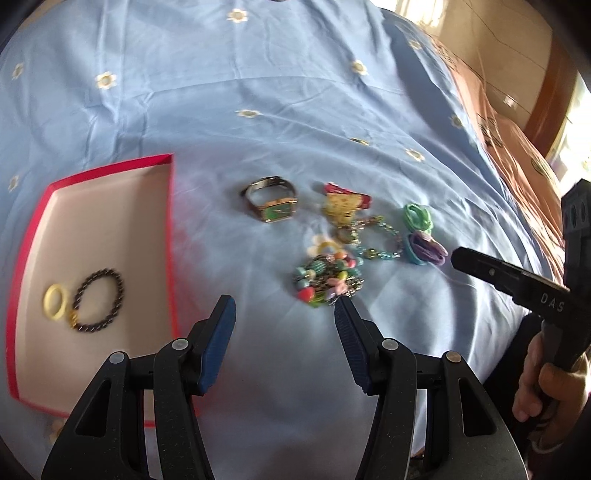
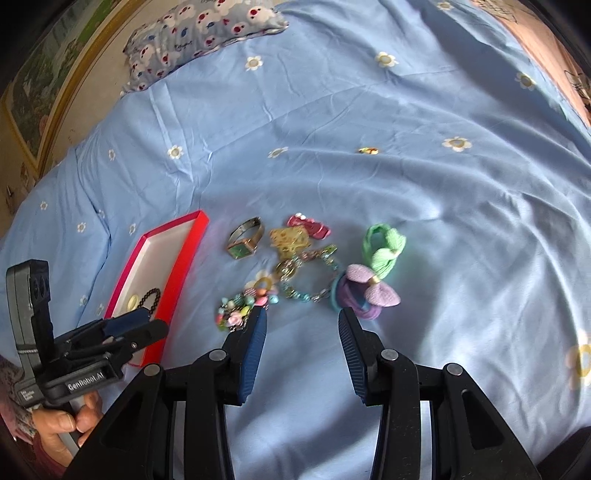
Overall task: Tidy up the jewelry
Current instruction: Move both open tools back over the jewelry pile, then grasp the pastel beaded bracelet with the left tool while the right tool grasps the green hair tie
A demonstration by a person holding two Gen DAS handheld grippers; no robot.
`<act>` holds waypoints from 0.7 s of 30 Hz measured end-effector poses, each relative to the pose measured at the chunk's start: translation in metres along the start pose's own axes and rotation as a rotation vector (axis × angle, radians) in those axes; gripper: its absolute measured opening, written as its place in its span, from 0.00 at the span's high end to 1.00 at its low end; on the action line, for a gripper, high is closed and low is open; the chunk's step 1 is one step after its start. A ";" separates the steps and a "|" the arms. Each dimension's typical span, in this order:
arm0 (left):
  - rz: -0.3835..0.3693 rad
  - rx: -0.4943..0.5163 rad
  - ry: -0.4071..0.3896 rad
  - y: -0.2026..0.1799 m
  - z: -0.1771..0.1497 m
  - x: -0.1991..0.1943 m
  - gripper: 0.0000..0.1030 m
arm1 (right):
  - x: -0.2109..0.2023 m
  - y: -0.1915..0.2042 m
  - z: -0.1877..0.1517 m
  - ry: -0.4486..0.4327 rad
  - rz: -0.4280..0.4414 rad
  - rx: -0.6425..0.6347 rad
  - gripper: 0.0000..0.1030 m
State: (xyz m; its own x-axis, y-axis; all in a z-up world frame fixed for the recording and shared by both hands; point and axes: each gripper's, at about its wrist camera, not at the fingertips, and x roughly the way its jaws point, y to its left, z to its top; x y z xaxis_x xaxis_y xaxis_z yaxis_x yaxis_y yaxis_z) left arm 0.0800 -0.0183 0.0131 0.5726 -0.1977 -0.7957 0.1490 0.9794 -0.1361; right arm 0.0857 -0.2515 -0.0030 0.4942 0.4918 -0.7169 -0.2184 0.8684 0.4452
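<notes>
Jewelry spread on a blue bedsheet (image 1: 295,110) beside a red-rimmed box (image 1: 168,236).

From the left: the box holds a yellow ring (image 1: 55,306) touching a dark bead bracelet (image 1: 98,301). The left gripper (image 1: 284,314) hangs with jaws wide, empty. Then a green-faced watch (image 1: 275,203), a colorful bead cluster (image 1: 325,280), a blue chain bracelet (image 1: 380,240) and hair ties (image 2: 373,288). The right gripper (image 2: 303,317) is also spread wide, holding nothing.

Light blue bedsheet (image 2: 369,192): white-and-yellow flower print. Shallow cardboard tray (image 1: 110,173): red rim, white floor. Beaded bracelet (image 1: 98,302) in tray: dark. Rectangular wristwatch (image 1: 275,201): green dial, gold case. Fabric hair ties: green (image 2: 384,245) and purple (image 2: 369,291). Pillow (image 2: 199,33): blue, white-and-red pattern.
</notes>
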 end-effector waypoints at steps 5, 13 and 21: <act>-0.028 0.049 0.019 -0.017 0.008 0.015 0.47 | -0.001 -0.010 0.007 -0.014 -0.011 0.016 0.59; -0.054 0.119 0.063 -0.036 0.018 0.045 0.54 | 0.006 -0.032 0.024 -0.025 -0.050 0.049 0.59; -0.077 0.149 0.126 -0.041 0.017 0.074 0.77 | 0.028 -0.047 0.037 -0.007 -0.086 0.076 0.59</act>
State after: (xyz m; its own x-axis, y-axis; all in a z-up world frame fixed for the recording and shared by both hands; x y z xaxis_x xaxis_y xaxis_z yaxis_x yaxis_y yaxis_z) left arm 0.1298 -0.0735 -0.0300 0.4507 -0.2557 -0.8552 0.3114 0.9429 -0.1178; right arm 0.1408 -0.2812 -0.0239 0.5142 0.4152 -0.7505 -0.1104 0.8998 0.4221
